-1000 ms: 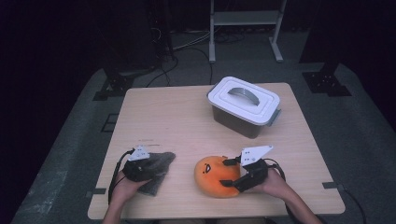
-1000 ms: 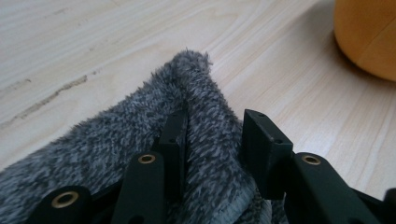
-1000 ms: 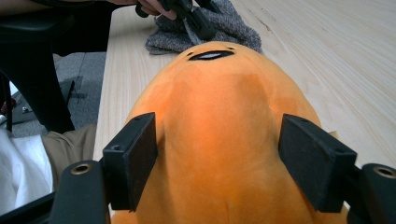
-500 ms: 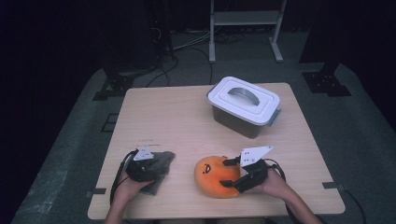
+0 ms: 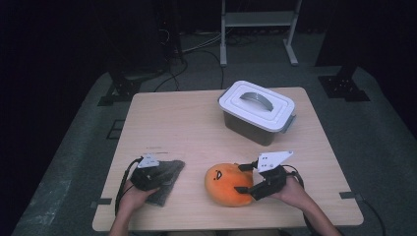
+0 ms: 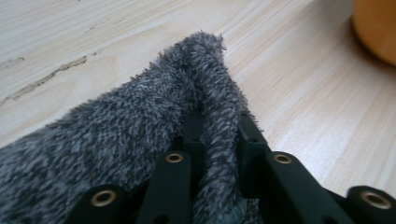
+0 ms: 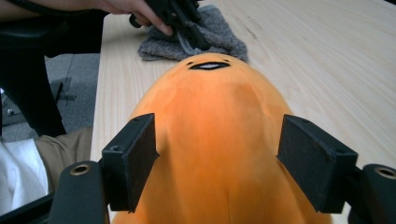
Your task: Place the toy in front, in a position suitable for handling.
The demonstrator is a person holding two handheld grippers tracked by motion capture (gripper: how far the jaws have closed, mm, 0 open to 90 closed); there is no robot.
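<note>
Okay, I'm looking down on the wooden table point(image 5: 196, 118) and both grippers are working at its near edge. My left gripper point(image 5: 147, 173) is sitting on the grey fuzzy cloth point(image 5: 167, 179) at the near left of the table; its jaws have just been closing, and in the left gripper view they are pinching a raised fold of the cloth point(image 6: 205, 93) between them, pads pressing tight on the pile. That fold is standing up off the tabletop while the rest of the cloth is lying flat under the gripper. My right gripper point(image 5: 253, 181) is reaching in from the right at the orange plush toy point(image 5: 227, 184), which is lying on the table near the front edge, just right of the cloth and apart from it. In the right gripper view the jaws are standing wide on either side of the toy point(image 7: 215, 154), its small black face pointing away toward the cloth point(image 7: 205, 35); I cannot tell whether the pads are actually pressing on the plush or just flanking it. Farther back on the right, a lidded white plastic box point(image 5: 256, 110) is standing, well apart from both grippers.
</note>
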